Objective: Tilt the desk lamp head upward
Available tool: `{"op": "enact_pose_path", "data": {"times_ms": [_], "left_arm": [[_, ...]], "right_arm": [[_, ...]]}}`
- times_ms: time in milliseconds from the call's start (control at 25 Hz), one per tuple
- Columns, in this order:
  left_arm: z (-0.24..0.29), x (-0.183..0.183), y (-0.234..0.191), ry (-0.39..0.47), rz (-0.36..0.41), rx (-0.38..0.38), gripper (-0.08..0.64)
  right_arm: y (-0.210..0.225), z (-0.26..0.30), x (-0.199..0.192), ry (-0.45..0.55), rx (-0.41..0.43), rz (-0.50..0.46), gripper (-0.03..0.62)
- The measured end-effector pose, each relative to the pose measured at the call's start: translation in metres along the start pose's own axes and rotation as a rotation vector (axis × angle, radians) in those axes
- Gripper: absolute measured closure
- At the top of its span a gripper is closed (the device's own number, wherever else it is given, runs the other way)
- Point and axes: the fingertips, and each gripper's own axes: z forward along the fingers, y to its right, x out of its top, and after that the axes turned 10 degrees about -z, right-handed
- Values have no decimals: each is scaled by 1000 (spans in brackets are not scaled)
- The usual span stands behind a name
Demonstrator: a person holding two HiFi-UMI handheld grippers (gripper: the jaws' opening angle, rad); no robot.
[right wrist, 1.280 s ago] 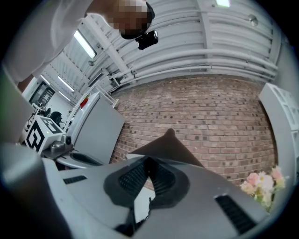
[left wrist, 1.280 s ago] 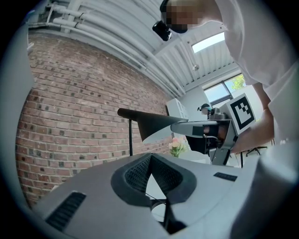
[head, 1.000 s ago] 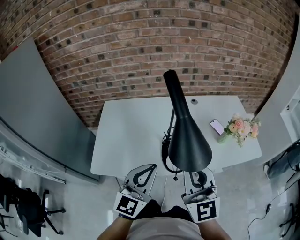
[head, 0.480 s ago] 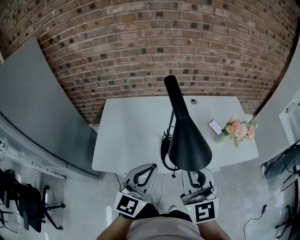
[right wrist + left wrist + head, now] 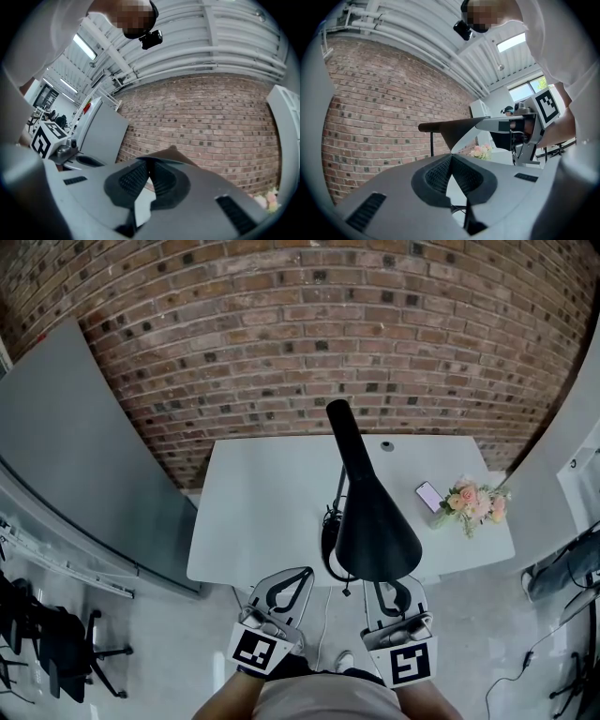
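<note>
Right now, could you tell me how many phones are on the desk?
1: a phone beside the flowers at the desk's right end; the lamp may hide others.

A phone point(image 5: 427, 496) lies just beside a bouquet point(image 5: 472, 502) (pink and cream blooms) on the white table point(image 5: 253, 512).

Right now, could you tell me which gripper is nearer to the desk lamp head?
The right gripper: its tips sit right at the wide rim of the desk lamp head. The left gripper is off to that rim's left.
</note>
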Motion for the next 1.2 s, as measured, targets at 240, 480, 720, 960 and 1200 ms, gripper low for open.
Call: {"op": "enact_pose_path", "data": {"times_ms": [240,480,720,960,1200], "left_arm": [[1,11,1,9,12,-6,554],[4,20,-1,25,29,-5,554],[8,26,6,39,23,-16,554],[7,31,5,50,21,-23,554],[7,38,4,64,41,-29,554]], "right_arm": [[7,0,9,6,-14,-5,575],[14,3,21,9,-22,-13,575],[20,3,30,-12,-12,22,575],[21,5,35,-20,-17,18,575],[25,10,44,-21,-23,12,575]]}}
